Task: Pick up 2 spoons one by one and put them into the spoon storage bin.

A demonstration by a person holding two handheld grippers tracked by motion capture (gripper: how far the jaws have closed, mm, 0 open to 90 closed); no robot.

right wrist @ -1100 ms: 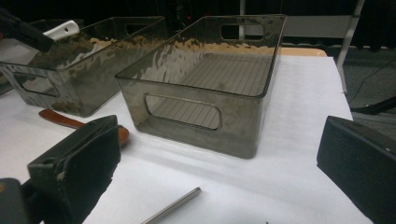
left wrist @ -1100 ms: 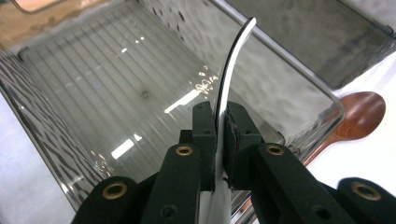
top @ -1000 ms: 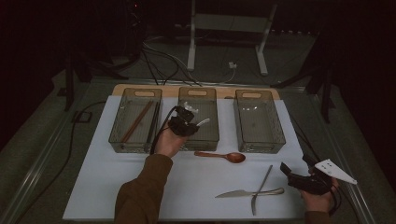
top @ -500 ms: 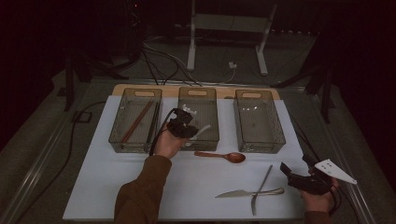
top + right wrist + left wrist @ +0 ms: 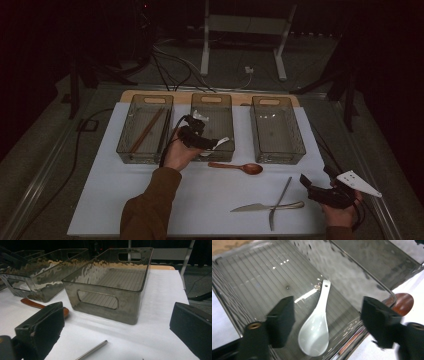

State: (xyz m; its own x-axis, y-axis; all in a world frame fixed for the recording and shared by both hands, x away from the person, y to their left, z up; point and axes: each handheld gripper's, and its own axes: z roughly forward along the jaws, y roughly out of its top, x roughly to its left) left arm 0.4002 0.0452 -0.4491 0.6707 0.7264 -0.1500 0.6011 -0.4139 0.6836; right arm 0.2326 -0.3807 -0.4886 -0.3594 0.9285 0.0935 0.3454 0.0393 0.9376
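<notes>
A glossy white ceramic soup spoon [image 5: 317, 325] lies flat on the ribbed floor of the middle clear smoky plastic bin [image 5: 227, 107], bowl toward the near wall, its handle with a small hole pointing away. In the high view most of the spoon is hidden behind the left tongs [image 5: 212, 142] and the dim light blurs it. The left tongs hover over the bin's near end, tilted down; their jaws have just been opening and now stand spread either side of the spoon, not touching it. The left forearm, in a brown sleeve [image 5: 147, 210], reaches in from the bottom edge. The right tongs [image 5: 312, 187] rest low at the white worktop's [image 5: 100, 200] right corner, jaws spread and empty, facing the right bin [image 5: 112, 282].
</notes>
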